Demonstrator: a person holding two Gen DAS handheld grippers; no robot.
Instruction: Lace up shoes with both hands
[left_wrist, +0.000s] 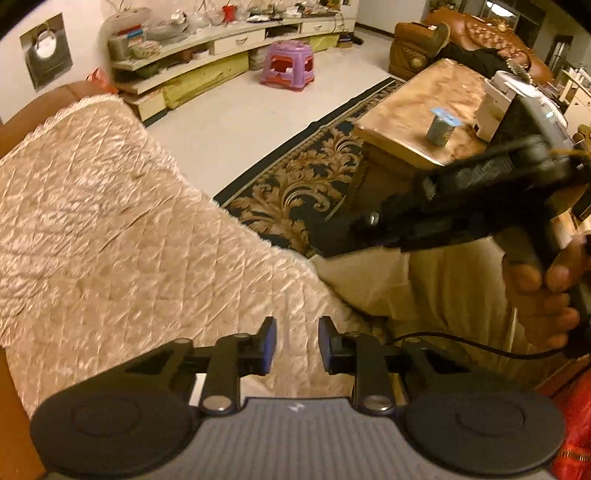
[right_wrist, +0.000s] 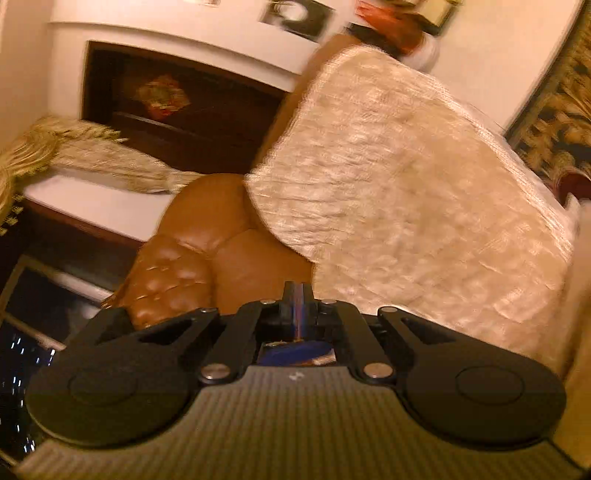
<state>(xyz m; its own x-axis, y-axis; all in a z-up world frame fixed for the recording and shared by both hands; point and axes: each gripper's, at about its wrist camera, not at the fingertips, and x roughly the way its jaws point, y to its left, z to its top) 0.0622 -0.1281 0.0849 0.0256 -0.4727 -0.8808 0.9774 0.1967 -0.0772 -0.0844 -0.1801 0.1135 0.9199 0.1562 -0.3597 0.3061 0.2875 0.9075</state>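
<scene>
A person on a brown leather sofa (right_wrist: 207, 229) holds a handheld gripper in each hand, above a quilted cream cover (left_wrist: 110, 229) draped over the seat. The left gripper (left_wrist: 297, 345) points down at the cover, its blue-padded jaws standing a narrow gap apart with nothing between them. The right gripper (right_wrist: 298, 295), gripped by the right hand (left_wrist: 546, 291) in the left wrist view, has its jaws nearly together; no lace is visible between the pads. No shoe or lace appears in either view. Beyond lie a patterned rug (left_wrist: 295, 192) and a marble-topped desk (left_wrist: 413, 107) carrying a small cup (left_wrist: 441, 127).
</scene>
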